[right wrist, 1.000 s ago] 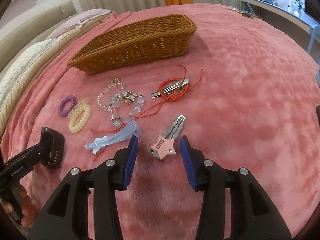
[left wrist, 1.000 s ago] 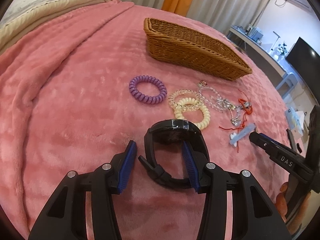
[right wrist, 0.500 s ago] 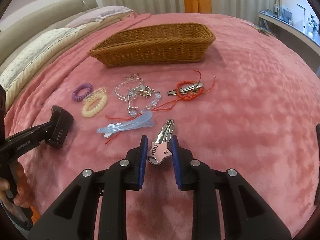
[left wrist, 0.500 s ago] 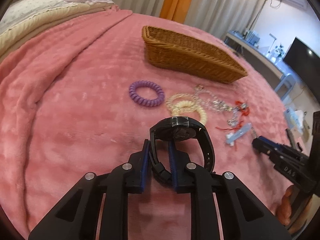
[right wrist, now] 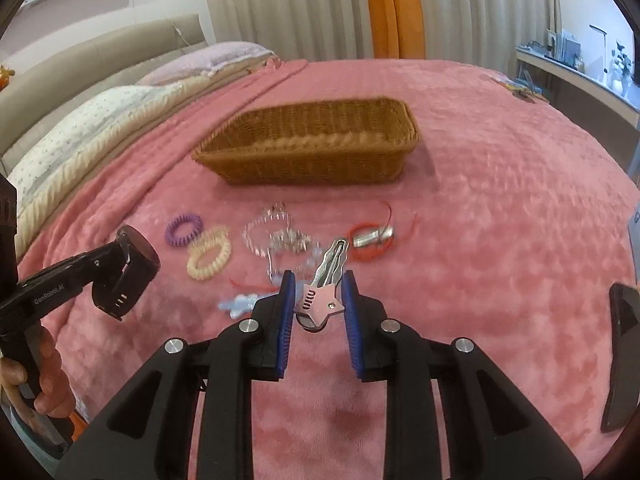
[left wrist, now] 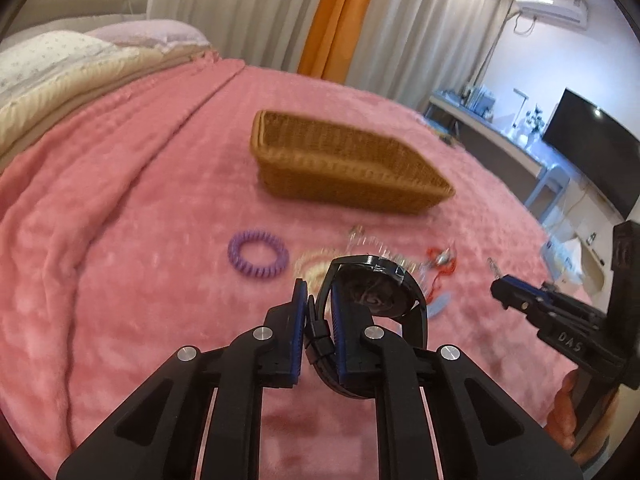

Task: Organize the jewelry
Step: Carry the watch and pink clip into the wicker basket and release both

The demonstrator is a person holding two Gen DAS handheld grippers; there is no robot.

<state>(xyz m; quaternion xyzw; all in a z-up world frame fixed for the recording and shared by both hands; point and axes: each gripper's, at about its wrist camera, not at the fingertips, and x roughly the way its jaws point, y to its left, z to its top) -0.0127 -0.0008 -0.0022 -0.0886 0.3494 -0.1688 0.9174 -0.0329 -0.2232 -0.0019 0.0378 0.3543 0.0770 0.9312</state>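
My left gripper [left wrist: 317, 304] is shut on the strap of a black wristwatch [left wrist: 380, 296] and holds it above the pink blanket; the watch also shows in the right wrist view [right wrist: 128, 270]. My right gripper [right wrist: 318, 296] is shut on a pink star hair clip [right wrist: 320, 300], lifted off the blanket. A wicker basket [right wrist: 312, 142] stands beyond both and looks empty. On the blanket before it lie a purple coil tie [right wrist: 184, 230], a cream coil tie [right wrist: 210, 256], a clear bead bracelet [right wrist: 276, 234], a red cord with a silver clip [right wrist: 370, 238] and a blue clip [right wrist: 240, 304].
Pillows and a folded cover [right wrist: 100, 120] lie at the bed's left. A dark phone [right wrist: 624, 356] lies on the blanket at the right edge. A desk and a TV [left wrist: 592, 148] stand beyond the bed's right side.
Both grippers closed, the left on the watch strap and the right on the star clip, and both have risen from the blanket with their items.
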